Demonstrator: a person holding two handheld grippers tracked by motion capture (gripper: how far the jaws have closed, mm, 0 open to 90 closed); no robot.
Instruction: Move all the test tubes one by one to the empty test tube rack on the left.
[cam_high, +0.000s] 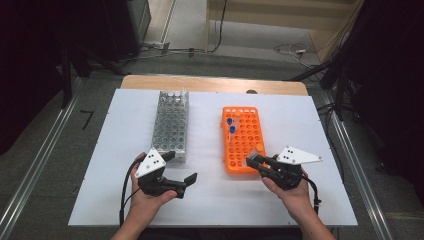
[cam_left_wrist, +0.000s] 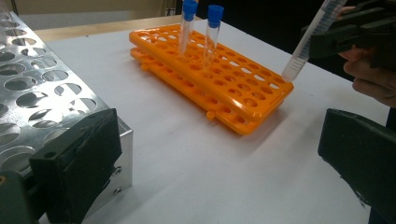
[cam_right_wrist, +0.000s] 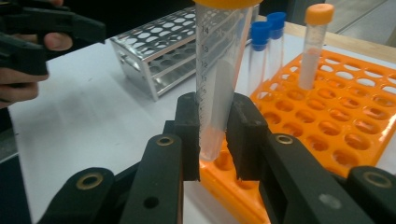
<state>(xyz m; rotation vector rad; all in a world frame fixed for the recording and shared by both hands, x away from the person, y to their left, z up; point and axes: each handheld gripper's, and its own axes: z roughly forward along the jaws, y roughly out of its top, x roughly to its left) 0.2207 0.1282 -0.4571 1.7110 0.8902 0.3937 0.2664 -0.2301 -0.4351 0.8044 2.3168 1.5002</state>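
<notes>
Three capped tubes already stood in the orange plastic hole rack (cam_high: 243, 140); right gripper (cam_right_wrist: 213, 135), fingers clamped on a clear orange-capped tube (cam_right_wrist: 219, 74), hovered at its near corner; left gripper (cam_high: 172, 172) fingers apart

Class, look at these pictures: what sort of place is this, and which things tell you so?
Probably a laboratory bench: an orange tube rack, a metal tube rack and a graduated centrifuge tube.

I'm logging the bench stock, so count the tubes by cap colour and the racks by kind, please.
Blue-capped tubes: 2
Orange-capped tubes: 2, one of them held in the right tongs
Orange rack: 1
Metal rack: 1
Total: 6
</notes>
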